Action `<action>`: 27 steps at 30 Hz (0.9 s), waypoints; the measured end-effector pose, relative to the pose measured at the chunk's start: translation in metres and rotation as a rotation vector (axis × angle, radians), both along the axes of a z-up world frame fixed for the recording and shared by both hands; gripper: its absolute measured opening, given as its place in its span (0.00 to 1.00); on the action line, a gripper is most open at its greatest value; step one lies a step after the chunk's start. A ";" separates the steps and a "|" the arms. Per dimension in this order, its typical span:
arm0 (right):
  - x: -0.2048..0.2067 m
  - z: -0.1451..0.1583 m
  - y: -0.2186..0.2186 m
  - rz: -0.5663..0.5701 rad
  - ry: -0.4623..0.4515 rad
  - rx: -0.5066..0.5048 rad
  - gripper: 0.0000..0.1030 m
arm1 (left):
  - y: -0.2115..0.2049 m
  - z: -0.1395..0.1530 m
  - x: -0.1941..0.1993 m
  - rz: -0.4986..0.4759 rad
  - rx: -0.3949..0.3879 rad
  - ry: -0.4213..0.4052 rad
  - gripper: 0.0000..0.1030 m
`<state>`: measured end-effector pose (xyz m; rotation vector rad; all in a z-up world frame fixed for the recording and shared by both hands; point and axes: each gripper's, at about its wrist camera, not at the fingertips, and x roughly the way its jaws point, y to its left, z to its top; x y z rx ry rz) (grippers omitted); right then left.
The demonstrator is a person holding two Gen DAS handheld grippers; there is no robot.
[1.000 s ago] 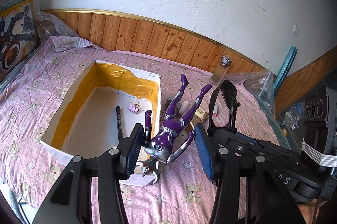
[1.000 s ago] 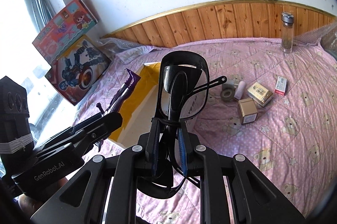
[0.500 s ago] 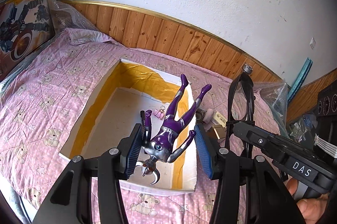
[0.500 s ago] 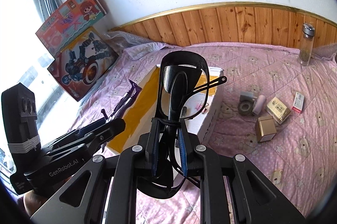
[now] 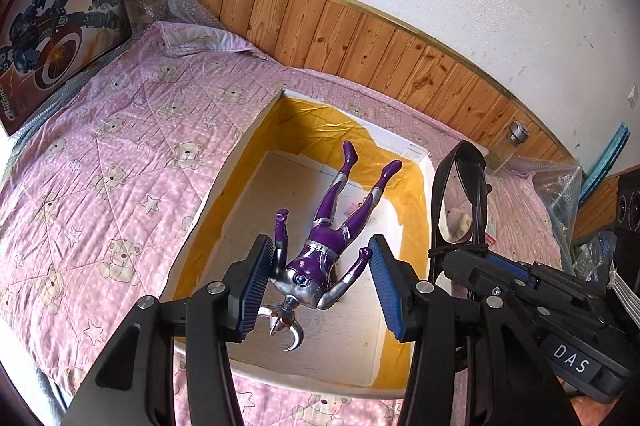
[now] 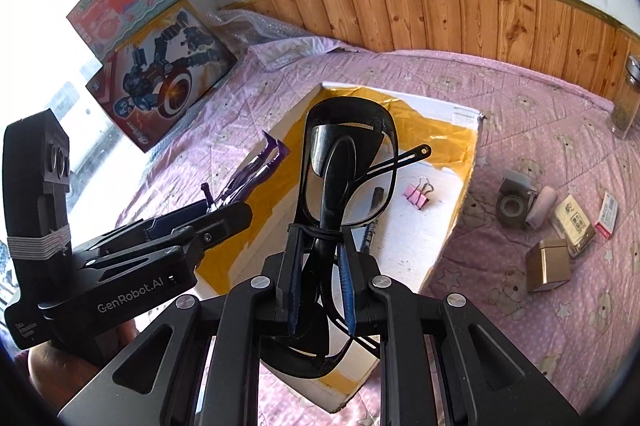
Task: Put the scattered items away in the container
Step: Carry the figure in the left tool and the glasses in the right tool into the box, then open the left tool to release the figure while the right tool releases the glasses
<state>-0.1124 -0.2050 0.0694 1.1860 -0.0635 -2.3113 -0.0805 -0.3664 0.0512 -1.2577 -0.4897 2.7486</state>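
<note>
I am holding the left hand-held gripper [image 5: 320, 282] over the open cardboard box [image 5: 208, 193] that is sitting on the bed [image 5: 120, 145]. Its blue pads [image 5: 256, 278] are standing wide apart, and the purple and silver toy figure [image 5: 320, 250] is lying between them, head toward the camera and legs pointing at the box's far wall. The left pad is lying against the figure's raised arm, while the right pad looks just clear of the other fist; I cannot tell whether the figure is resting on the box floor or hanging from that one arm.

I am keeping the right hand-held gripper [image 6: 322, 282] closed on a pair of folded black glasses [image 6: 348, 177], which are standing upright out of the pads, with one temple arm sticking out to the right. The glasses are hovering above the box's near end. Inside the box, a pink binder clip [image 6: 418, 193] is lying on the pale floor, and a dark slim object behind the lens is too hidden to name.

Outside the box, on the bedspread to the right, a roll of tape [image 6: 512, 203], a small gold box [image 6: 548, 264], a cream carton [image 6: 574, 222] and a red and white packet [image 6: 606, 214] are waiting close together. A glass bottle [image 6: 626, 101] is standing upright near the wooden headboard [image 6: 480, 17].
</note>
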 end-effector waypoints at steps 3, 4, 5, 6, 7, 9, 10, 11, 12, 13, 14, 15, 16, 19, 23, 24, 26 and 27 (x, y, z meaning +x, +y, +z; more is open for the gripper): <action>-0.007 -0.012 -0.010 0.032 -0.022 0.031 0.18 | -0.004 -0.010 -0.008 0.014 -0.023 -0.036 0.49; -0.009 -0.016 -0.014 0.044 -0.032 0.042 0.18 | -0.005 -0.014 -0.011 0.017 -0.031 -0.051 0.49; -0.011 -0.020 -0.018 0.057 -0.040 0.054 0.18 | -0.006 -0.018 -0.014 0.019 -0.037 -0.068 0.49; -0.013 -0.024 -0.021 0.070 -0.050 0.069 0.18 | -0.006 -0.022 -0.016 0.022 -0.043 -0.082 0.49; -0.014 -0.029 -0.024 0.082 -0.058 0.083 0.18 | -0.007 -0.026 -0.019 0.024 -0.051 -0.094 0.49; -0.017 -0.037 -0.030 0.101 -0.074 0.109 0.18 | -0.007 -0.033 -0.022 0.021 -0.060 -0.120 0.49; -0.019 -0.041 -0.033 0.110 -0.085 0.122 0.18 | -0.007 -0.037 -0.024 0.019 -0.065 -0.133 0.49; -0.021 -0.045 -0.036 0.118 -0.094 0.134 0.18 | -0.007 -0.040 -0.026 0.018 -0.072 -0.142 0.49; -0.022 -0.048 -0.038 0.123 -0.101 0.145 0.18 | -0.006 -0.042 -0.028 0.013 -0.078 -0.151 0.49; -0.024 -0.051 -0.039 0.126 -0.108 0.155 0.18 | -0.005 -0.045 -0.029 0.011 -0.085 -0.159 0.49; -0.026 -0.054 -0.040 0.129 -0.115 0.163 0.18 | -0.005 -0.047 -0.030 0.012 -0.096 -0.166 0.49; -0.028 -0.056 -0.041 0.131 -0.122 0.168 0.18 | -0.005 -0.048 -0.031 0.012 -0.101 -0.169 0.49; -0.029 -0.058 -0.041 0.133 -0.127 0.174 0.18 | -0.006 -0.049 -0.032 0.012 -0.100 -0.173 0.50; -0.033 -0.063 -0.043 0.137 -0.142 0.186 0.19 | -0.007 -0.053 -0.034 0.014 -0.104 -0.182 0.50; -0.036 -0.067 -0.045 0.140 -0.153 0.185 0.21 | -0.008 -0.059 -0.040 0.016 -0.107 -0.198 0.50; -0.036 -0.067 -0.045 0.141 -0.153 0.184 0.21 | -0.009 -0.060 -0.041 0.018 -0.103 -0.204 0.50; -0.037 -0.065 -0.044 0.136 -0.151 0.177 0.23 | -0.011 -0.062 -0.043 0.028 -0.103 -0.208 0.50; -0.038 -0.064 -0.043 0.129 -0.150 0.170 0.29 | -0.012 -0.062 -0.043 0.028 -0.100 -0.212 0.51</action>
